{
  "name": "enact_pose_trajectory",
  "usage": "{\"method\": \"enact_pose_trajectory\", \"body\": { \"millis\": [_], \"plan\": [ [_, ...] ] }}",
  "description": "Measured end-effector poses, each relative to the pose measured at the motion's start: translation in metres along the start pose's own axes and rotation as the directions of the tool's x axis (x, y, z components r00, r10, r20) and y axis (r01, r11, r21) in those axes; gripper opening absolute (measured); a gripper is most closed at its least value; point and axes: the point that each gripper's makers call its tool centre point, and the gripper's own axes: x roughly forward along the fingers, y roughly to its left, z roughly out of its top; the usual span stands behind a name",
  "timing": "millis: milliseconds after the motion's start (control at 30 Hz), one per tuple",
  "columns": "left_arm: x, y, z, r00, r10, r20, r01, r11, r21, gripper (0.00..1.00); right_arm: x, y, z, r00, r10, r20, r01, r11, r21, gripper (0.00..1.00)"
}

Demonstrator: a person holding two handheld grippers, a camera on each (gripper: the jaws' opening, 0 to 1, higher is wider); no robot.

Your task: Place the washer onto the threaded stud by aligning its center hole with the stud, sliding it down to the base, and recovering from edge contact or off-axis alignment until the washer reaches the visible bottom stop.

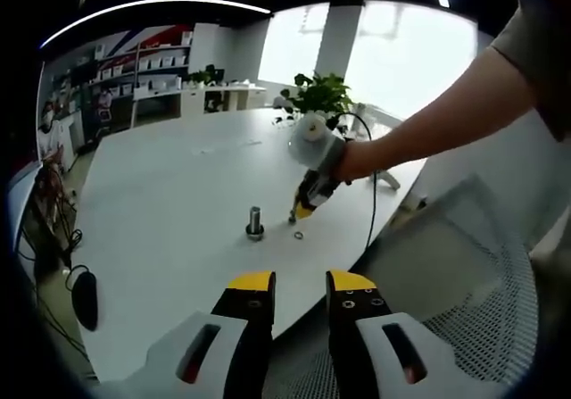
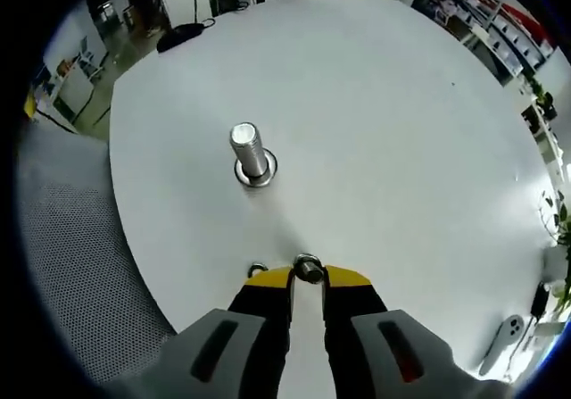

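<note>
The right tool (image 2: 309,274) pinches a washer (image 2: 309,268) at its tips, low over the desk (image 2: 401,131), near the upright stud (image 2: 250,153). A second washer (image 1: 298,235) lies beside the stud. The left tool (image 1: 300,285) hangs slightly parted, holding nothing.

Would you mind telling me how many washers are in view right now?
3, as far as I can tell: one washer gripped in the right tongs, a loose washer on the table beside their tips, and a base washer under the stud.
</note>
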Motion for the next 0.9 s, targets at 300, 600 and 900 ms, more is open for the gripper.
{"method": "enact_pose_trajectory", "body": {
  "millis": [300, 600, 900],
  "plan": [
    [0.0, 0.0, -0.001, 1.0, 0.001, -0.004, -0.001, 1.0, -0.001, 0.2, 0.009, 0.002, -0.003, 1.0, 0.009, -0.017, -0.009, 1.0, 0.005, 0.15],
    [0.0, 0.0, 0.0, 1.0, 0.001, 0.002, -0.001, 1.0, -0.001, 0.2, 0.009, 0.003, -0.003, 1.0, 0.01, -0.018, -0.01, 1.0, 0.014, 0.15],
    [0.0, -0.002, 0.001, 1.0, -0.007, 0.004, 0.007, 1.0, 0.002, 0.2, 0.003, 0.002, -0.01, 1.0, 0.011, -0.022, -0.01, 0.999, 0.034, 0.16]
  ]
}}
